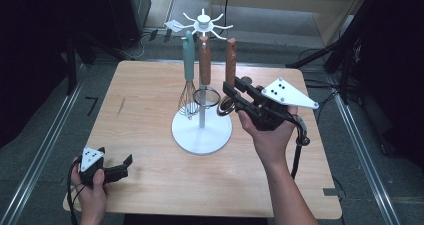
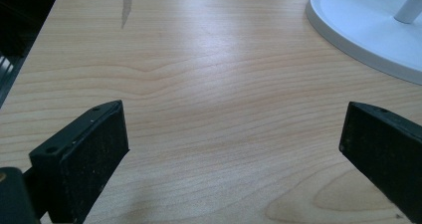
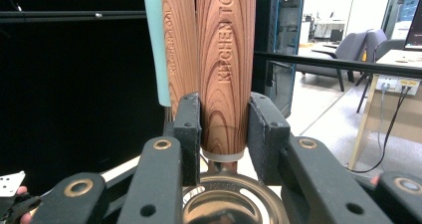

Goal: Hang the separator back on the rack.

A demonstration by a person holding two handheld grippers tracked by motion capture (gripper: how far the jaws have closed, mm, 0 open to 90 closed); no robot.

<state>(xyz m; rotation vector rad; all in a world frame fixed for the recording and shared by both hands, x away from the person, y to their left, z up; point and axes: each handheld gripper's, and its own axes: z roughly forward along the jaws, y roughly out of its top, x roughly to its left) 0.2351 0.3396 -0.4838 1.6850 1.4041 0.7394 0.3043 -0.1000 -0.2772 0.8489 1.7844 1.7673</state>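
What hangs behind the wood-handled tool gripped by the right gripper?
In the right gripper view, a second wooden handle and a teal handle hang behind it. Their lower ends are hidden by the right gripper.

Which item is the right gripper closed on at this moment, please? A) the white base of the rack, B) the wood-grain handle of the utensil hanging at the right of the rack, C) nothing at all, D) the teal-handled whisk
B: in the right gripper view the right gripper has both pads pressed on the wood-grain handle, just above its metal collar, while the teal-handled whisk hangs free farther left on the rack.
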